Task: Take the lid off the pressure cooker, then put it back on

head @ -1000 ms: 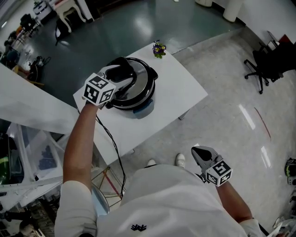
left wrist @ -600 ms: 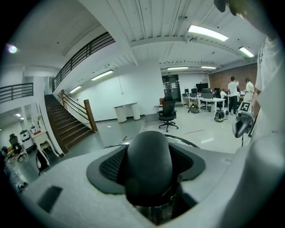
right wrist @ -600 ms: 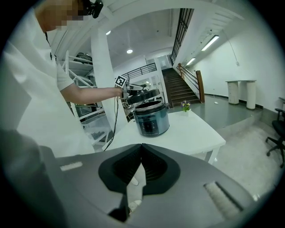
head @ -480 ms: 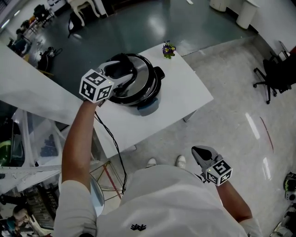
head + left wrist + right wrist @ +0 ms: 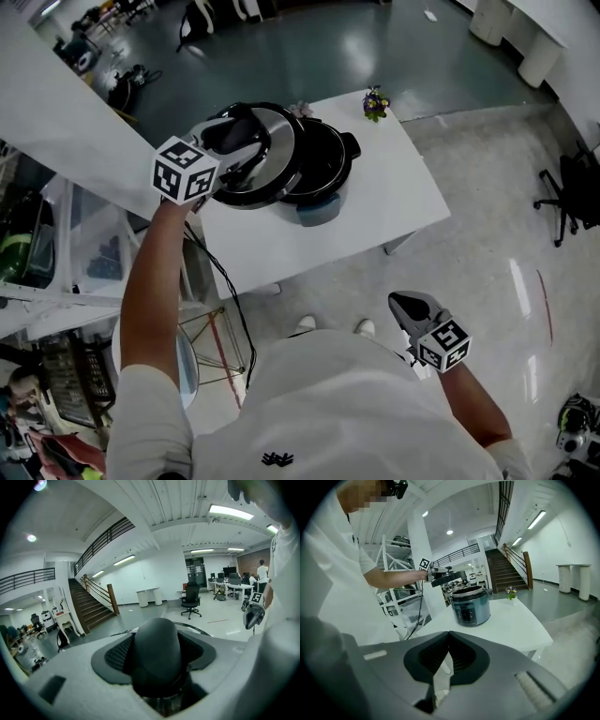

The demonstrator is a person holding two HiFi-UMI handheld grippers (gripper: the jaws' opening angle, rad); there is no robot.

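Over the white table point(image 5: 398, 202), the left tongs point(image 5: 236, 141) pinch the round steel lid point(image 5: 270, 167) by its black handle point(image 5: 157, 653), raised left of the blue-grey pressure cooker point(image 5: 323, 192). Lower down, the right tongs point(image 5: 409, 307) are pressed together, empty.

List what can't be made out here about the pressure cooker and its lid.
- Inside of the pot: head view, dark and partly covered by the raised lid.
- Print on the control panel: right gripper view, too small.
- Pot and most of the lid: left gripper view, hidden behind the lid handle, which fills the middle.
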